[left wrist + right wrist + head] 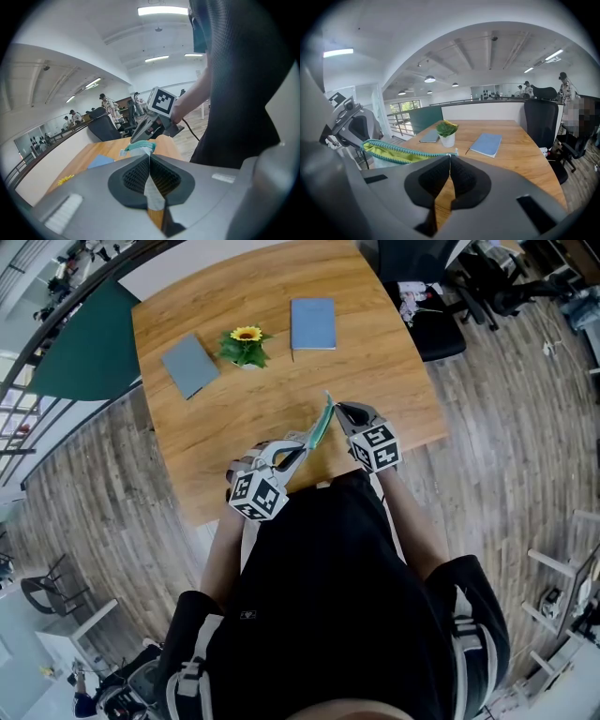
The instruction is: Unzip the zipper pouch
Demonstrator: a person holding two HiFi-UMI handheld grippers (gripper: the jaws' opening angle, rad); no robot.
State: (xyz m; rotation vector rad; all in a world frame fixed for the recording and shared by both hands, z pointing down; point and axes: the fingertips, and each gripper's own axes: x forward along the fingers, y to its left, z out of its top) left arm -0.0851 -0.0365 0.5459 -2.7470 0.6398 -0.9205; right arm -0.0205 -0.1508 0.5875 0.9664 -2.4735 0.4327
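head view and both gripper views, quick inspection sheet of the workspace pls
surface: wooden table
job's things: zipper pouch held up between both grippers, green lining showing
clutter: potted flower, blue notebook, grey notebook
grippers: left gripper shut on the zipper pouch's end; right gripper shut at its zipper end
cables: one dark lead by the right gripper
surroundings: office chair, plank floor, people far off

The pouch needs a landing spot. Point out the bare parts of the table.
Bare table between the potted flower and the pouch; also this side of the grey notebook and right of the blue notebook. Crowded along that far row.
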